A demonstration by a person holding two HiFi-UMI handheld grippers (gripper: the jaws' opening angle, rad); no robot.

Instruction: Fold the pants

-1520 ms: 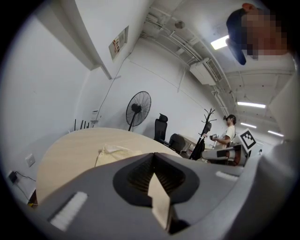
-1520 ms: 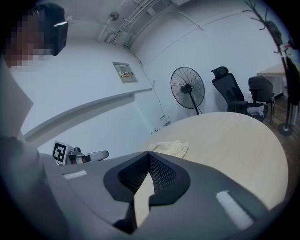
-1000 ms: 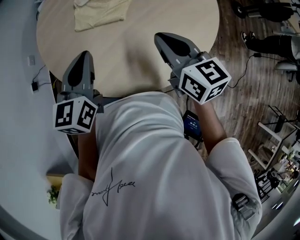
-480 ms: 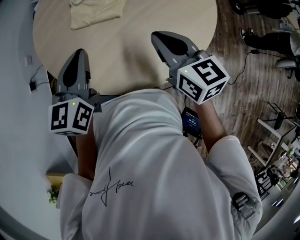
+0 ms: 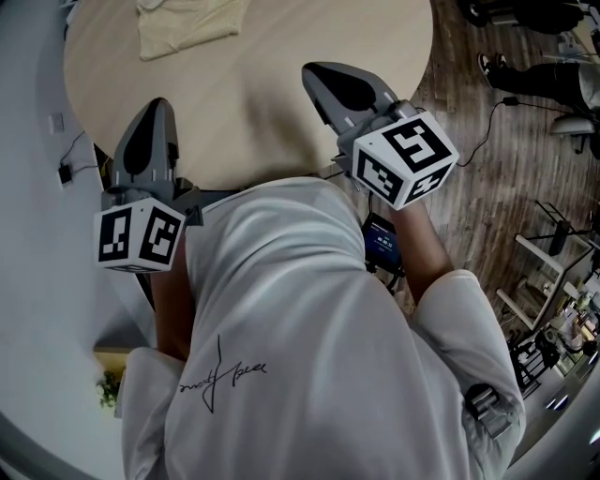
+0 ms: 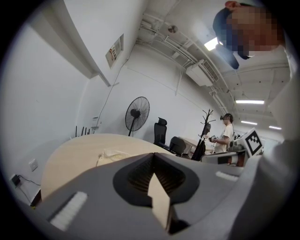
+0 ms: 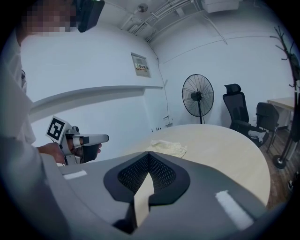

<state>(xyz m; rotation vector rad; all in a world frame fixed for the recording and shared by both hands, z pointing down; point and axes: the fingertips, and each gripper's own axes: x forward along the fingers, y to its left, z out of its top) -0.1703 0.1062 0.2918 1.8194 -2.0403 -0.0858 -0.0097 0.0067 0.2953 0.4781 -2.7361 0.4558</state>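
Round and pale wood in tone, the surface (image 5: 281, 122) fills the upper part of the head view, with a white wall curving along its left side and dark plank flooring (image 5: 487, 159) to its right. The pants (image 5: 192, 23), a cream-yellow garment lying in a loose, rumpled heap, sit at the far side of the surface, partly cut off by the top edge of the head view. Nothing touches them, and they are well apart from both grippers.

The left gripper (image 5: 161, 103) hovers over the near left edge of the surface, pointing toward the pants. Its jaws are closed together with nothing between them, as the left gripper view shows. The right gripper (image 5: 314, 70) is held a little farther forward over the near right part of the surface. Its jaws are likewise pressed together and empty. Each gripper carries a marker cube at its rear, close to the person's white shirt (image 5: 300, 356).

Beyond the surface, a standing fan (image 7: 198, 97) rises against the far wall, with a black office chair (image 7: 236, 110) to its right. In the left gripper view a coat rack (image 6: 206, 129) and another person (image 6: 227, 133) stand farther back in the room.
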